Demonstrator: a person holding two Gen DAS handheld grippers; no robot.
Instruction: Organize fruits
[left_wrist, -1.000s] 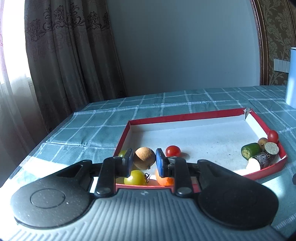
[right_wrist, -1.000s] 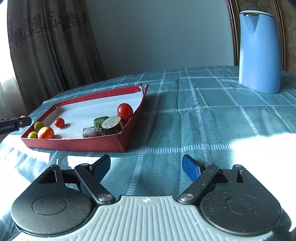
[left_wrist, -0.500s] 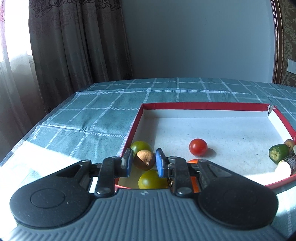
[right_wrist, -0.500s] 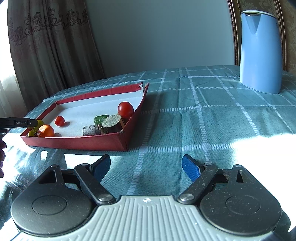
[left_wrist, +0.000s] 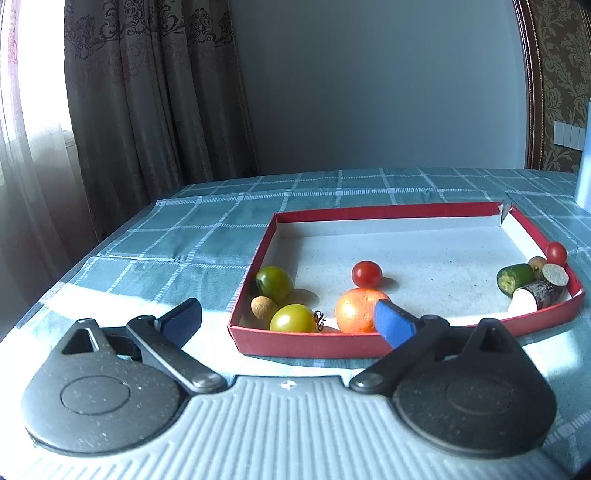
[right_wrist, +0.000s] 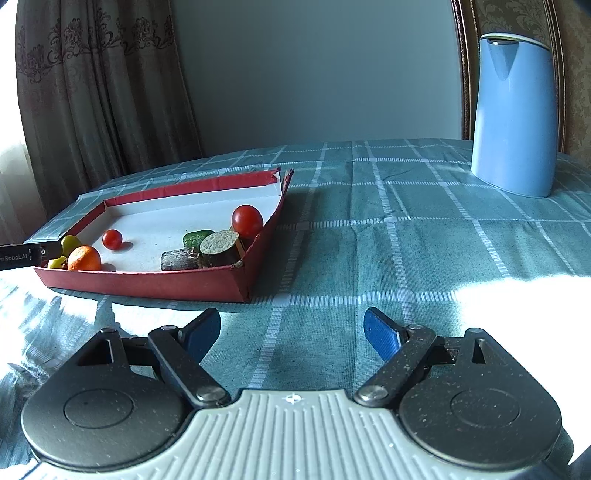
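The left tongs (left_wrist: 288, 319) have let go and backed off, gaping empty; the brown fruit (left_wrist: 263, 307) now sits lower left in the red tray (left_wrist: 306, 343). Right tongs (right_wrist: 291, 336) idle, open.

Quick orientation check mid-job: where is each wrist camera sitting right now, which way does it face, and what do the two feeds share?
Left wrist: just before the red tray's near wall, facing its fruit end, orange closest; the open left gripper shows.
Right wrist: off the tray's corner, facing across the tablecloth toward the blue kettle; the open right gripper shows.
Shared: tray, orange, small red tomato.
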